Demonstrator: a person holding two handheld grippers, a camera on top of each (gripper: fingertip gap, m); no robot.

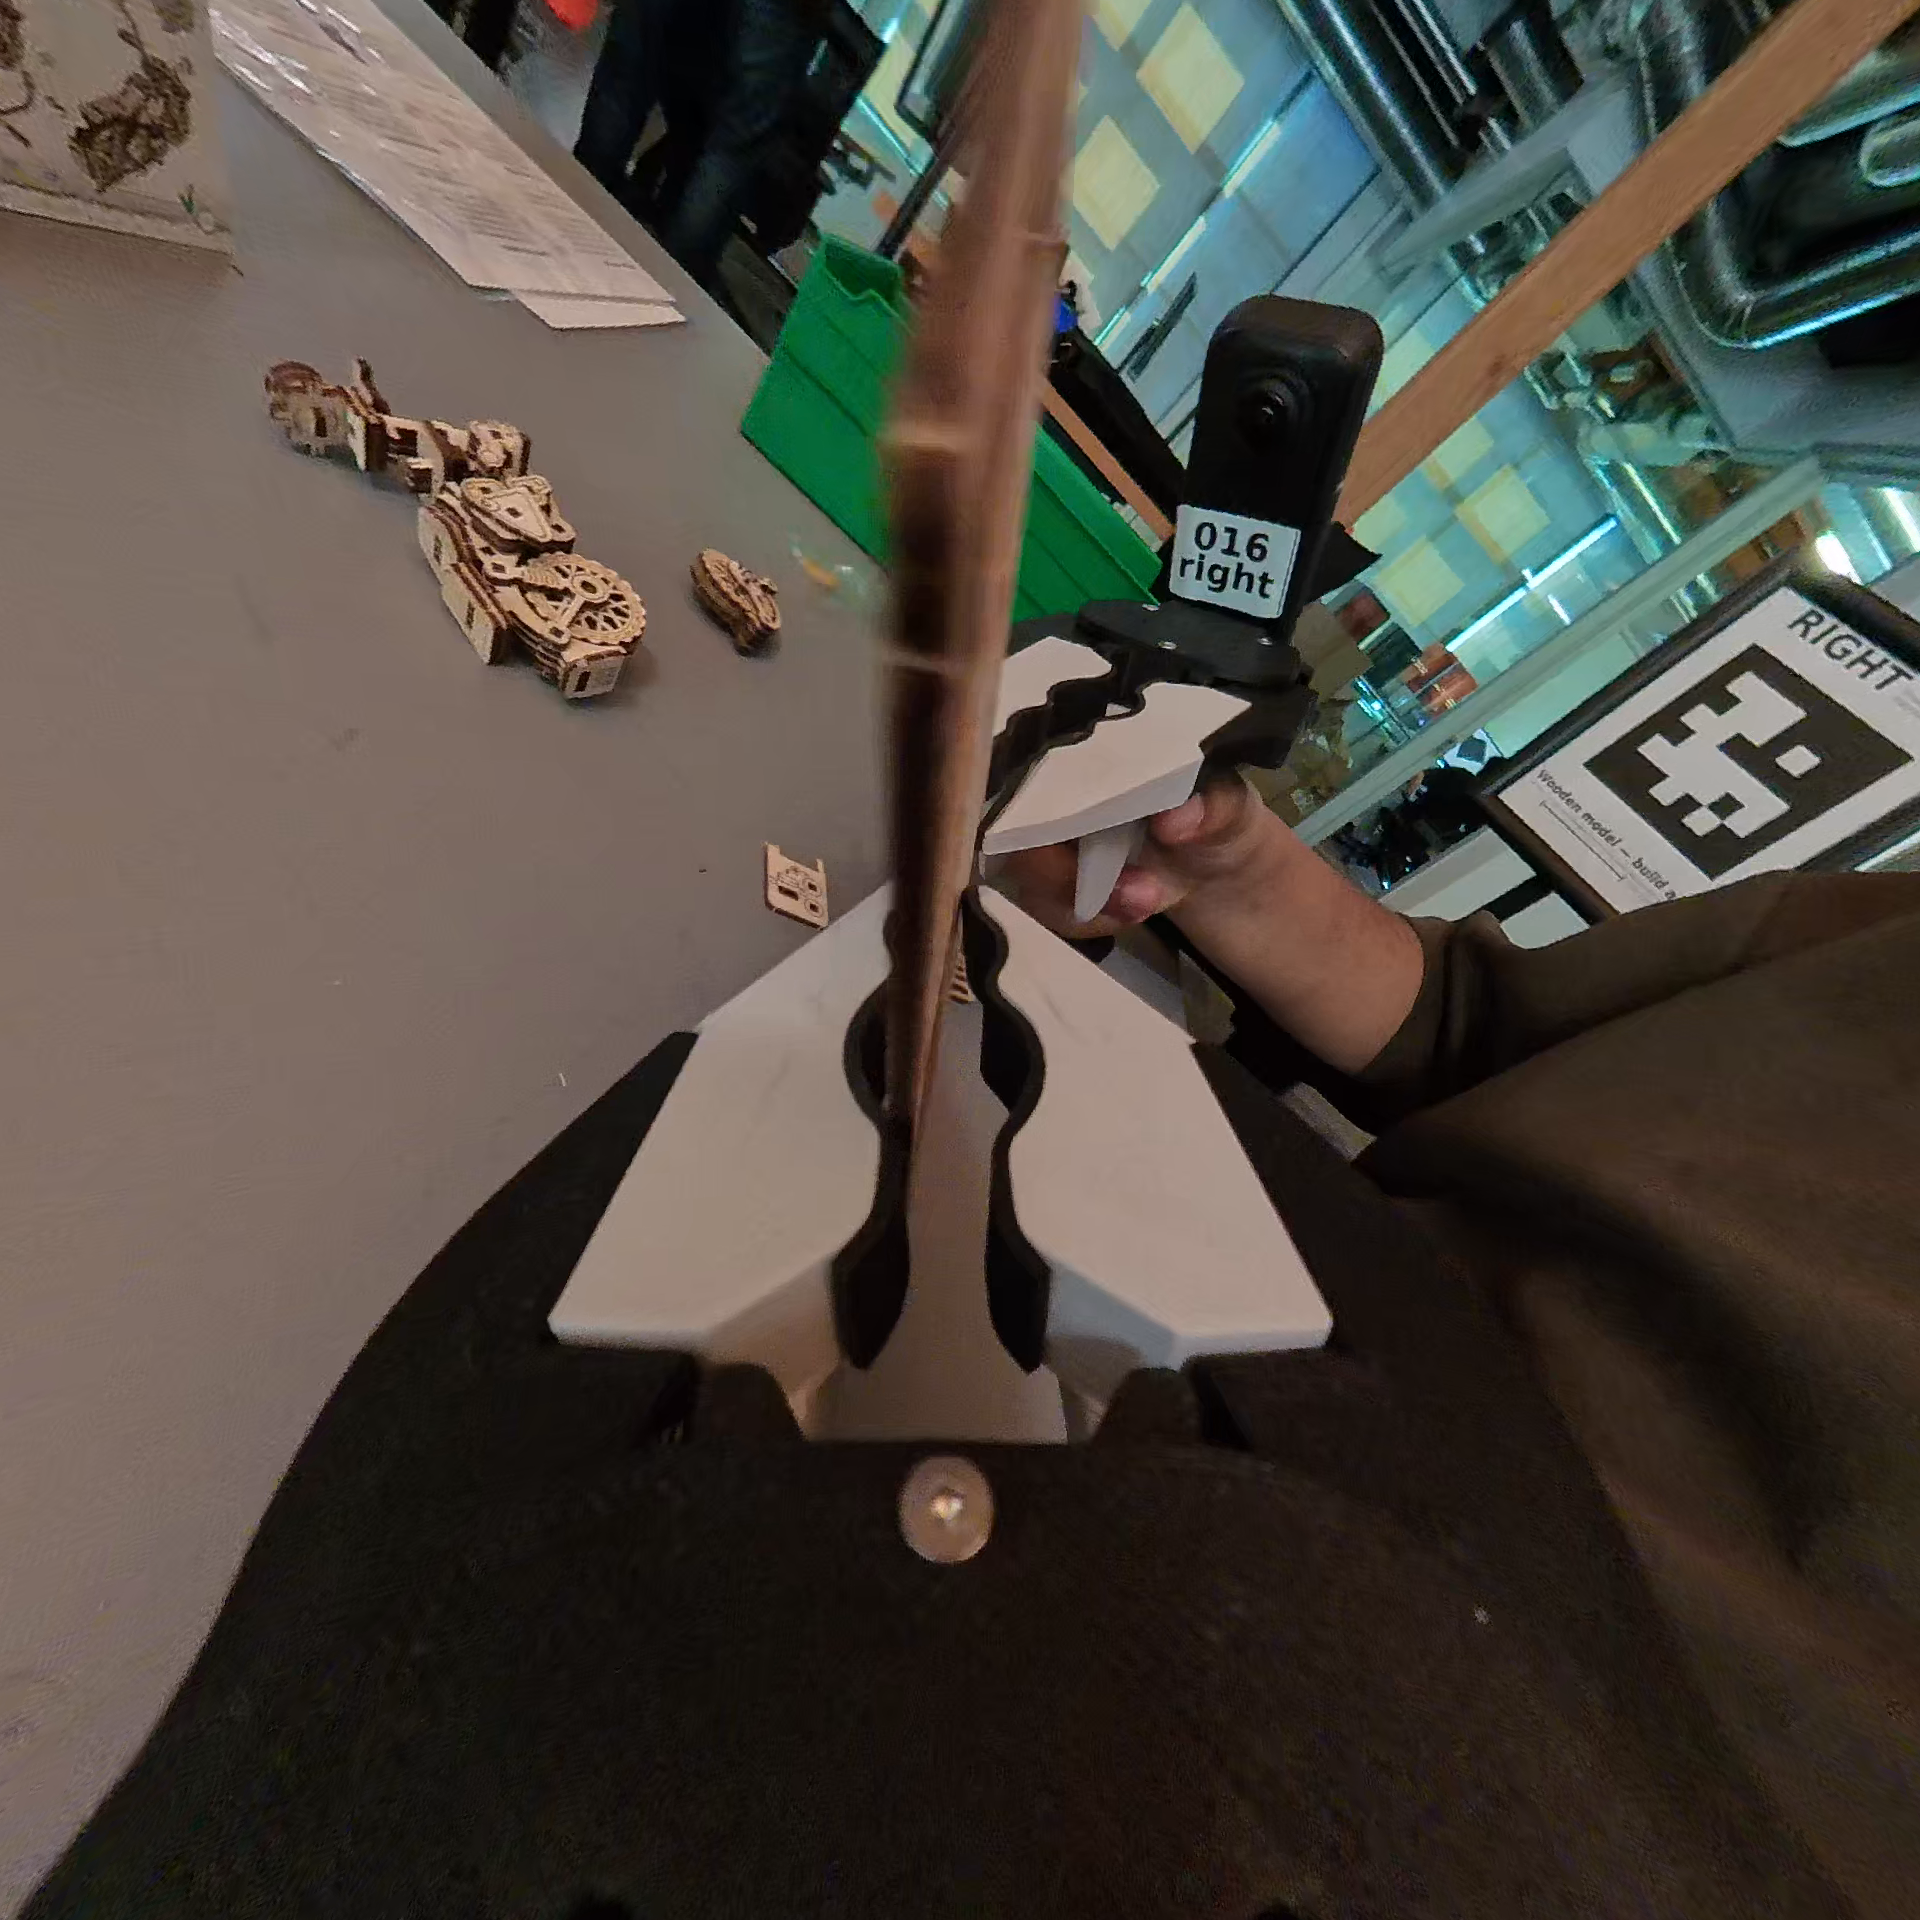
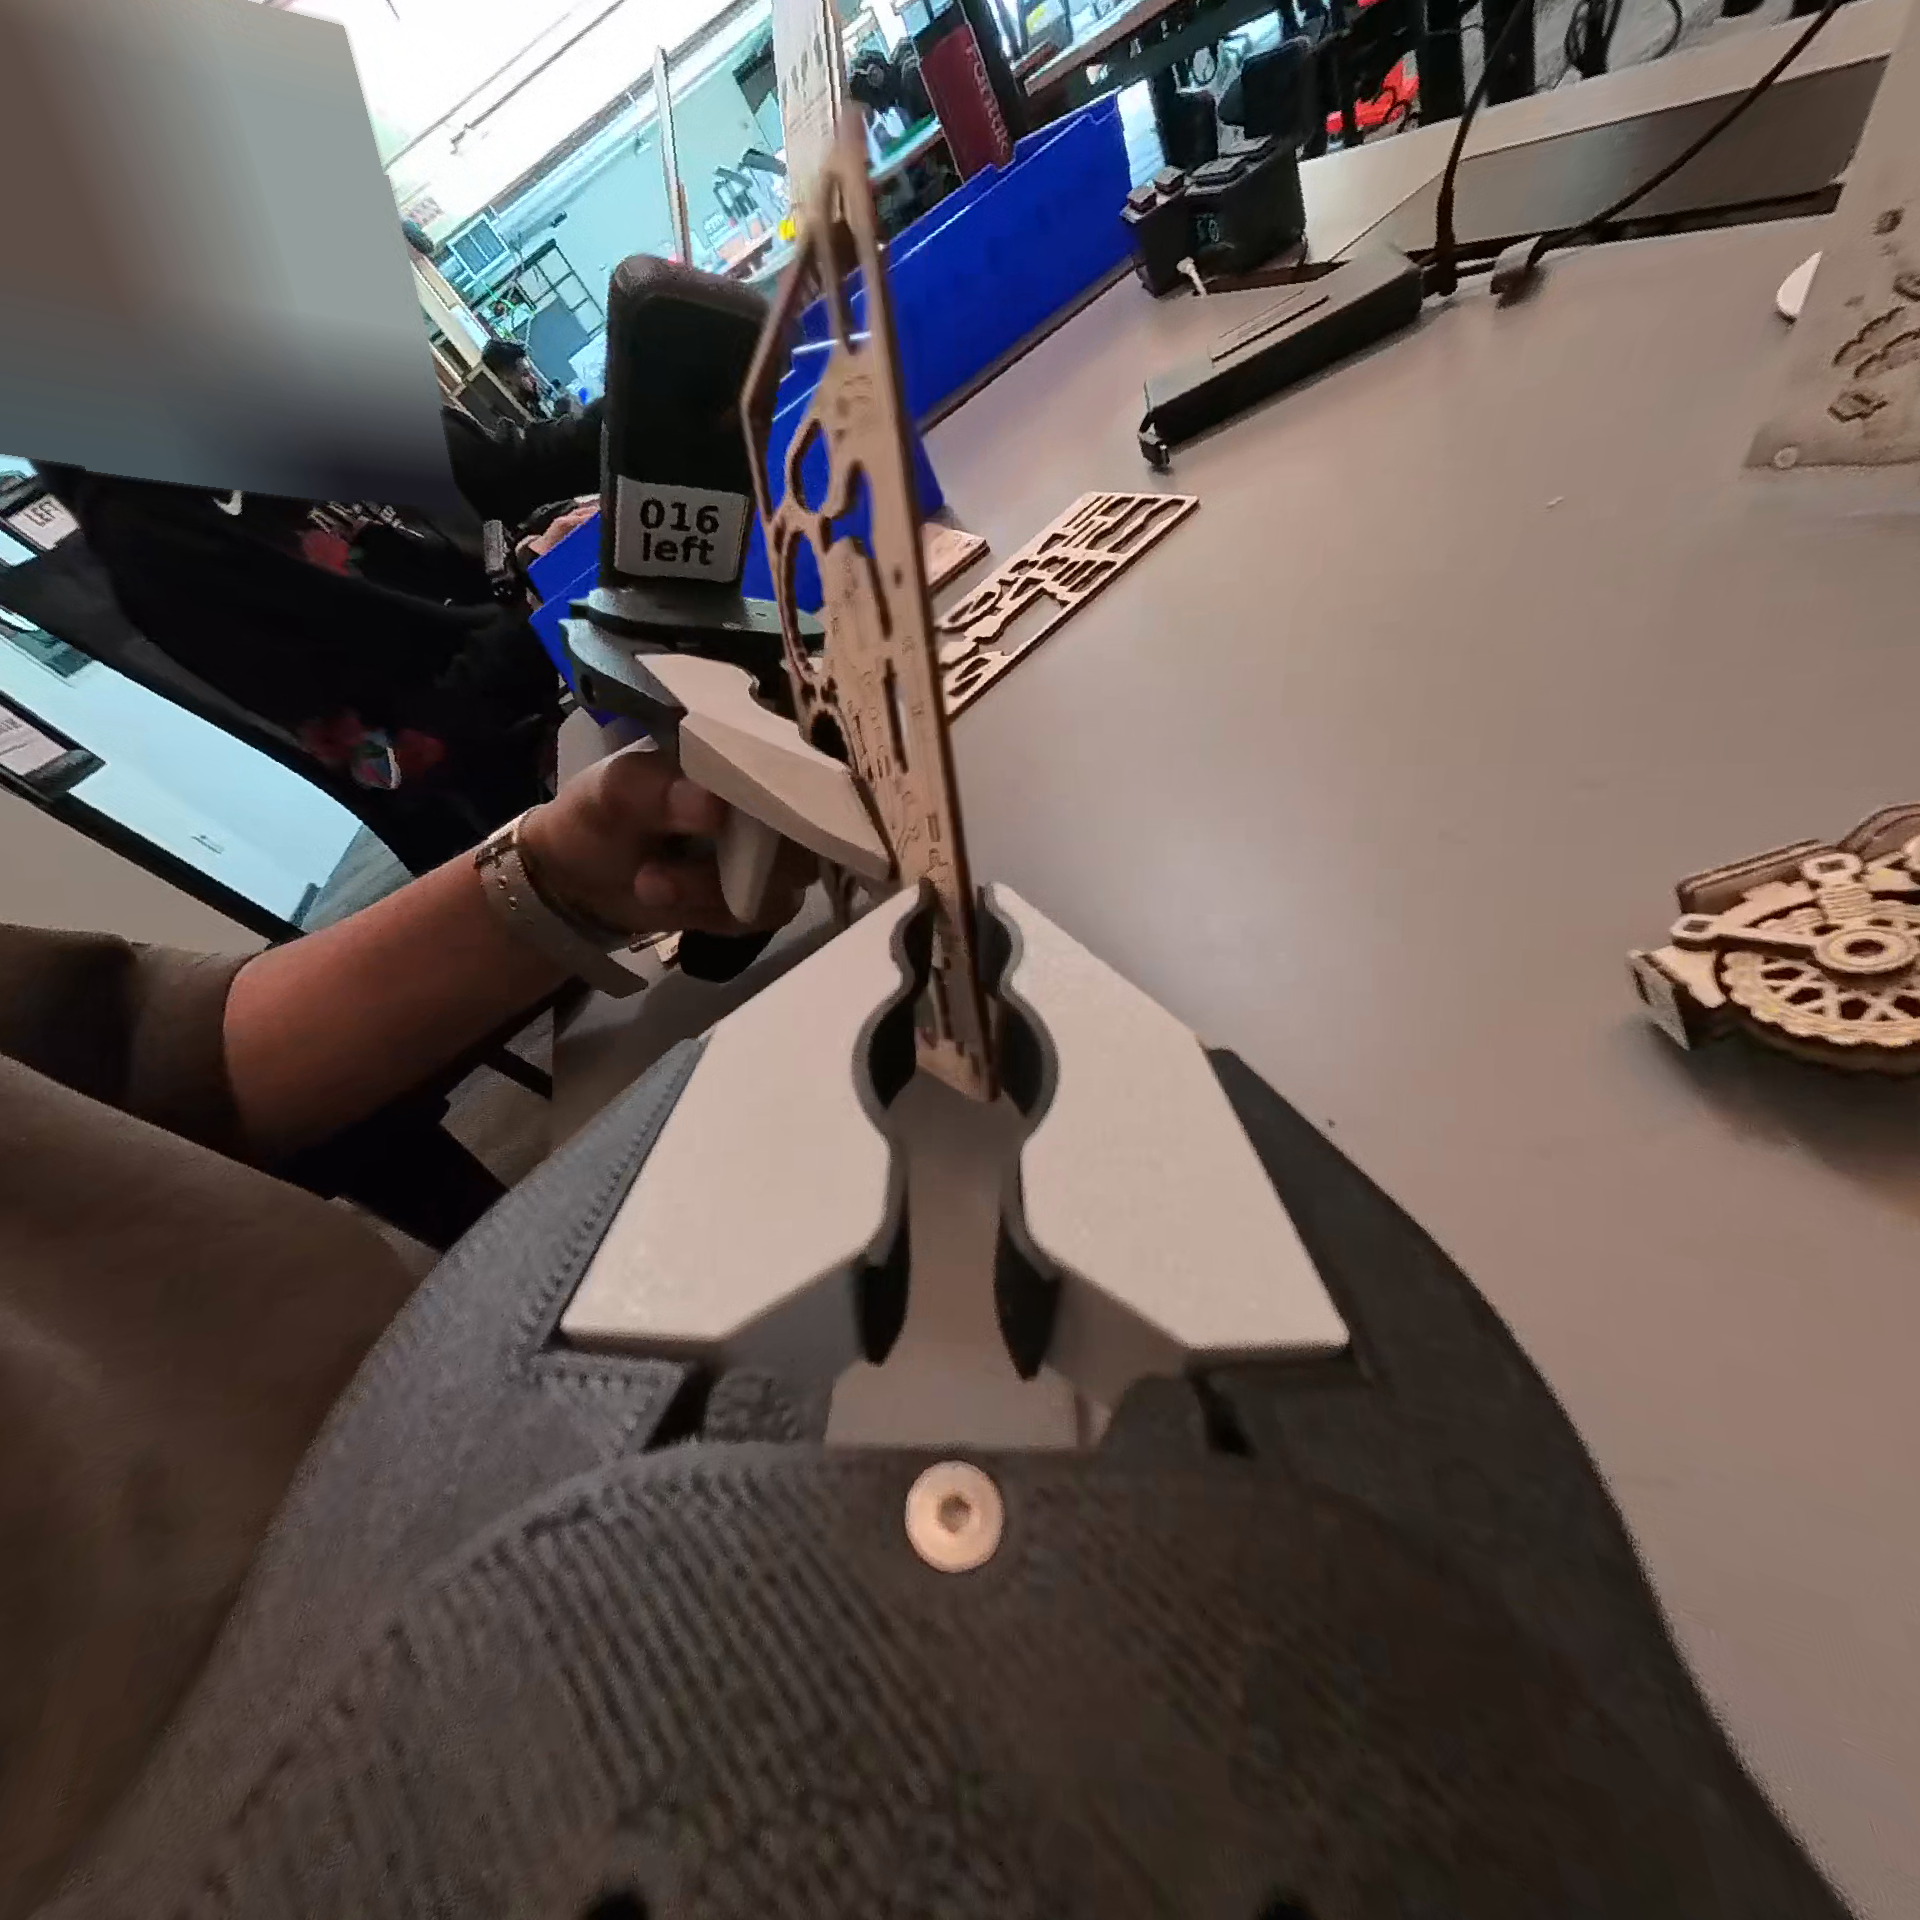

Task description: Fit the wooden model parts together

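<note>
- A thin laser-cut wooden sheet (image 2: 883,582) is held on edge above the grey tabletop (image 2: 1351,831), and both grippers are seen clamped on it.
- The left gripper (image 1: 935,935) is nearly closed, its black wavy pads pressed against the two faces of the sheet, which is seen edge-on and blurred in the left wrist view.
- The right gripper (image 2: 951,904) is likewise narrowed onto the lower edge of the same sheet; the sheet's corner reaches down into the rounded recess between the fingers.
- In the right wrist view the left gripper is seen gripping the sheet from the left side, just above the right gripper's tips.
- A partly built wooden model (image 1: 530,582) with a gear wheel lies on the tabletop to the far left in the left wrist view, with a longer assembly (image 1: 384,426) behind it and a small wooden subassembly (image 1: 736,597) to its right.
- A small flat wooden piece (image 1: 798,883) lies on the tabletop just left of the held sheet.
- A second punched-out wooden sheet (image 2: 1060,582) lies flat on the tabletop behind the held one.
- A green bin (image 1: 831,416) and a blue bin (image 2: 997,249) stand at the far edge.
</note>
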